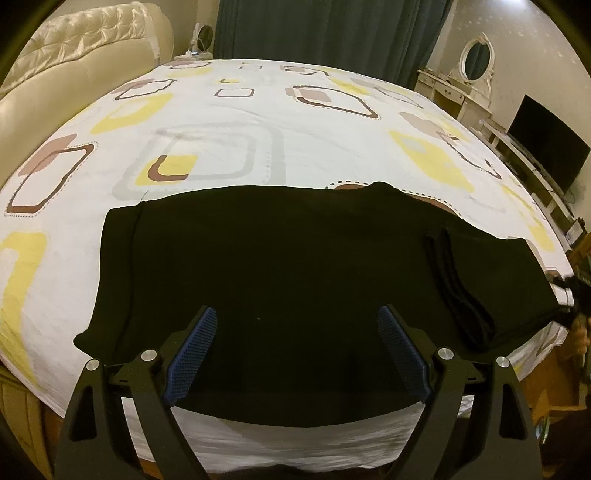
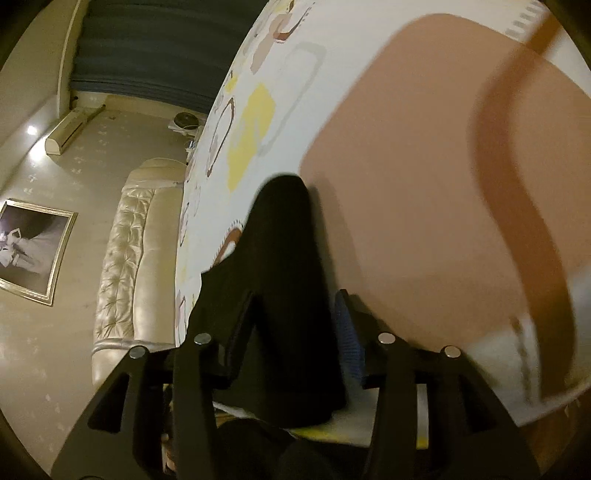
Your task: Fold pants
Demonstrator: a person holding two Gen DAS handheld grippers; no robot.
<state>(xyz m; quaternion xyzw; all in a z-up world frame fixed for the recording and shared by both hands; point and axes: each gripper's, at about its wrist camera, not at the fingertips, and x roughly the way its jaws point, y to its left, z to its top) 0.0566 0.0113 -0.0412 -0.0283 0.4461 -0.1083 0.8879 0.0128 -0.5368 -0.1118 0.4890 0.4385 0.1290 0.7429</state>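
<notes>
Black pants (image 1: 280,258) lie flat across the near part of the bed, with a darker band (image 1: 458,295) near their right end. My left gripper (image 1: 295,321) is open, its blue-padded fingers (image 1: 194,354) spread over the near edge of the pants, holding nothing. In the right wrist view my right gripper (image 2: 295,310) is shut on the black pants fabric (image 2: 284,258), which bunches up between the fingers close against the bed sheet. The right gripper also shows at the far right edge of the left wrist view (image 1: 569,288), at the pants' right end.
The bed sheet (image 1: 258,122) is white with yellow and brown shapes. A cream tufted headboard (image 1: 74,62) is at the left. Dark curtains (image 1: 325,33), a dressing table with mirror (image 1: 476,62) and a TV (image 1: 546,144) stand beyond the bed.
</notes>
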